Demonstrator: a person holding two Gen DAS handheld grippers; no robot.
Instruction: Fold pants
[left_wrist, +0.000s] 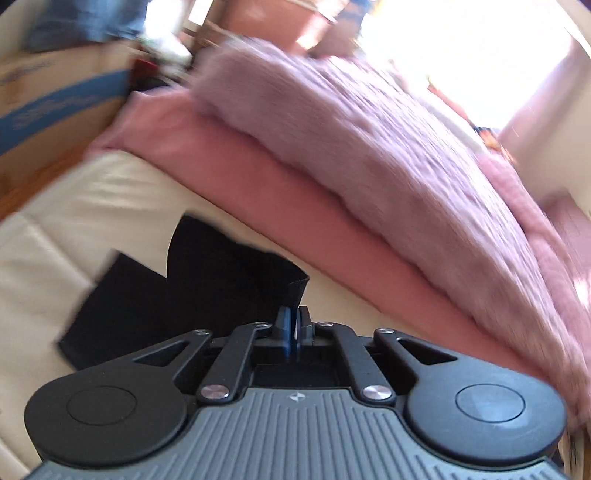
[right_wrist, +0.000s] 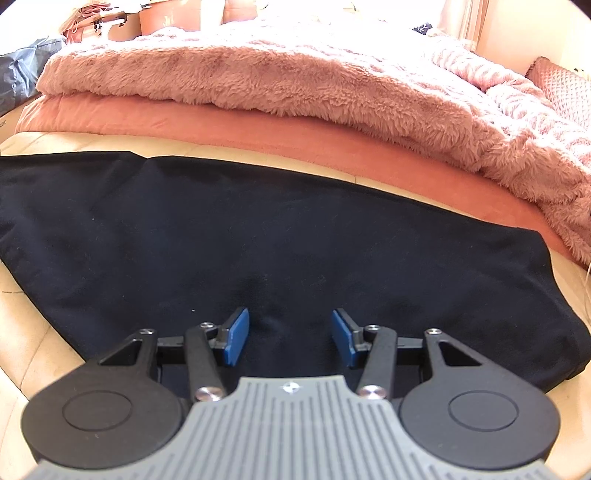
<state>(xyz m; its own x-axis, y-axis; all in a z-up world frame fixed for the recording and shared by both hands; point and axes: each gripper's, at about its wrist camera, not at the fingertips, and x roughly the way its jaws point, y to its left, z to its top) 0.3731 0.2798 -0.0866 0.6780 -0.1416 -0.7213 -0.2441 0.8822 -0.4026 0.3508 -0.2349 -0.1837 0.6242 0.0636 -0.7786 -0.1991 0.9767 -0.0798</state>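
Observation:
The black pants (right_wrist: 258, 236) lie spread flat on a cream surface (right_wrist: 33, 332) in the right wrist view. My right gripper (right_wrist: 290, 334) is open just above the pants' near part, its blue pads apart and nothing between them. In the left wrist view my left gripper (left_wrist: 294, 317) is shut on a hem edge of the black pants (left_wrist: 207, 280), lifting that end off the cream surface (left_wrist: 74, 206). That view is motion-blurred.
A fluffy pink blanket (right_wrist: 295, 81) lies on a pink sheet (right_wrist: 221, 122) just behind the pants. A cardboard box with blue print (left_wrist: 48, 99) stands at the far left in the left wrist view. A pink pillow (right_wrist: 565, 88) is at the far right.

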